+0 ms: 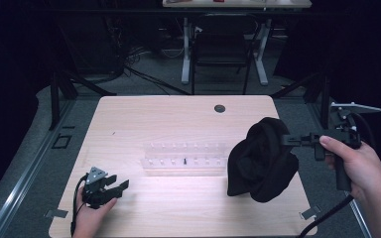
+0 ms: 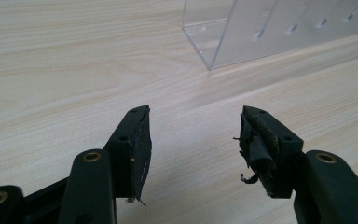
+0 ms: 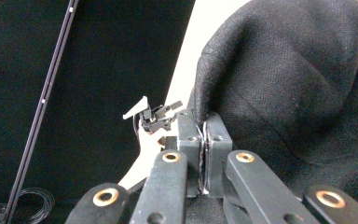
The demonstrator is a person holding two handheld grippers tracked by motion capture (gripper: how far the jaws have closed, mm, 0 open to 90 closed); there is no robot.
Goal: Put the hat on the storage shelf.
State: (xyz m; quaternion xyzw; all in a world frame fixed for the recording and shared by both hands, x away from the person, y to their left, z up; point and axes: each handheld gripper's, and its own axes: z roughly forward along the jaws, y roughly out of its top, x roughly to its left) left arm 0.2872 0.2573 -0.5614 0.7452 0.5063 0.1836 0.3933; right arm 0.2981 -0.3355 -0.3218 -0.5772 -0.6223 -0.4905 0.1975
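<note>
A black knitted cloth [image 1: 260,158] hangs bunched over the right side of the table, its lower part near the tabletop. My right gripper [image 1: 284,140] comes in level from the right and is shut on the cloth's upper edge. In the right gripper view the two jaws [image 3: 203,123] press together with a thin fold of the black fabric [image 3: 298,70] between the pads. My left gripper [image 1: 119,184] rests low at the table's front left, held by a hand. Its jaws [image 2: 193,126] stand open over bare wood with nothing between them.
A clear acrylic rack [image 1: 183,158] with rows of small slots lies across the middle of the wooden table [image 1: 178,119]; its corner shows ahead of the left jaws [image 2: 270,28]. A round cable hole [image 1: 220,108] sits near the far edge. A black chair [image 1: 223,44] stands beyond the table.
</note>
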